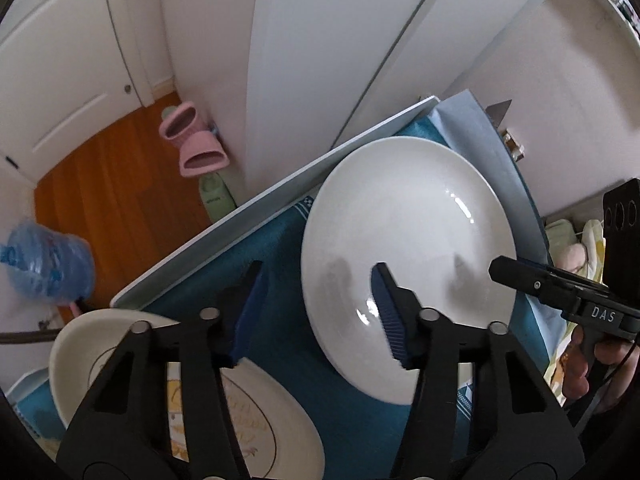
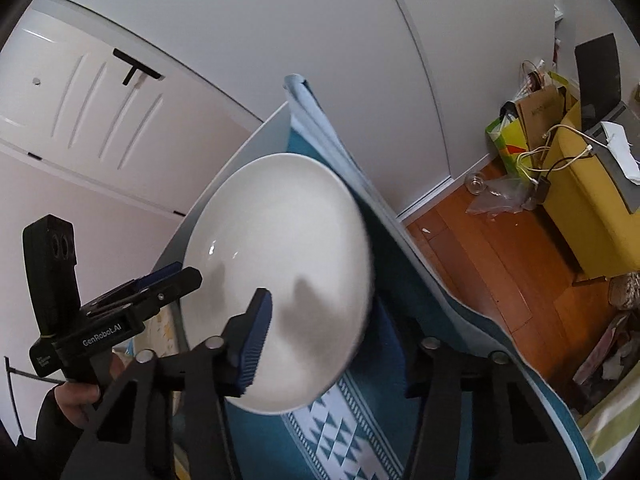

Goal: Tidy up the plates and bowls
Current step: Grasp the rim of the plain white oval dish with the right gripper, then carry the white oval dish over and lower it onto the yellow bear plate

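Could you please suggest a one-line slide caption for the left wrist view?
Both grippers, left and right, open astride opposite rims of a white plate on teal cloth.

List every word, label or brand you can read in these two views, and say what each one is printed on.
"DAS": on the black body of the right gripper, seen in the left wrist view.
"GenRobot.AI": on the black body of the left gripper, seen in the right wrist view.
Small label below it on the same body: too small to read.
Gold script on the patterned plate: too blurred to read.
Print on the blue water jug: blurred, unreadable.
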`<state>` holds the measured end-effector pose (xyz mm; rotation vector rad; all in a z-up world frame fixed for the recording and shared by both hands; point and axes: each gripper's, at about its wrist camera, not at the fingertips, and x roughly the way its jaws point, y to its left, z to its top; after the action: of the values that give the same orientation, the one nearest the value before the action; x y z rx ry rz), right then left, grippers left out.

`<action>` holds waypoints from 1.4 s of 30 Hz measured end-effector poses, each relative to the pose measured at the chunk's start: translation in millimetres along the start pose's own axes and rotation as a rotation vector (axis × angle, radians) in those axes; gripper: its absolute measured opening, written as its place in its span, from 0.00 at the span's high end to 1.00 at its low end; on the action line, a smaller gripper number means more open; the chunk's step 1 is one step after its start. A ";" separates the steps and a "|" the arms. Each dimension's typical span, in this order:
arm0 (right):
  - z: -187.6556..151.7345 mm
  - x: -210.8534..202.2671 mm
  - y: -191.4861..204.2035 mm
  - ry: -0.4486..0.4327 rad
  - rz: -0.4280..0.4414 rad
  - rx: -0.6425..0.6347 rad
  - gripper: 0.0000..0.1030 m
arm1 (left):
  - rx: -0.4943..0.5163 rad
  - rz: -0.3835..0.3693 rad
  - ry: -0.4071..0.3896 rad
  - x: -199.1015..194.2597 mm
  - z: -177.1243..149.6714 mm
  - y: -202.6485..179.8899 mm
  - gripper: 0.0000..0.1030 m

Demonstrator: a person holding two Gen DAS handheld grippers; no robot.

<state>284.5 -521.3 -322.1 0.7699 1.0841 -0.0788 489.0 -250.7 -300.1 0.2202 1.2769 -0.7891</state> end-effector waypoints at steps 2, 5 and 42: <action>-1.2 -0.2 0.2 -0.004 -0.022 0.000 0.64 | -0.001 -0.008 0.012 5.3 -0.5 2.1 0.69; -1.7 0.4 -1.1 -0.009 -0.042 0.003 0.72 | 0.016 0.003 0.027 12.9 -0.8 1.9 0.82; -12.7 -75.3 58.0 -0.004 0.031 -0.318 0.88 | -0.158 0.207 -0.204 -130.7 -79.7 -54.9 0.84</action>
<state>261.9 -493.4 -233.2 0.4993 1.0494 0.1164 383.3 -193.1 -190.9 0.1380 1.0969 -0.5168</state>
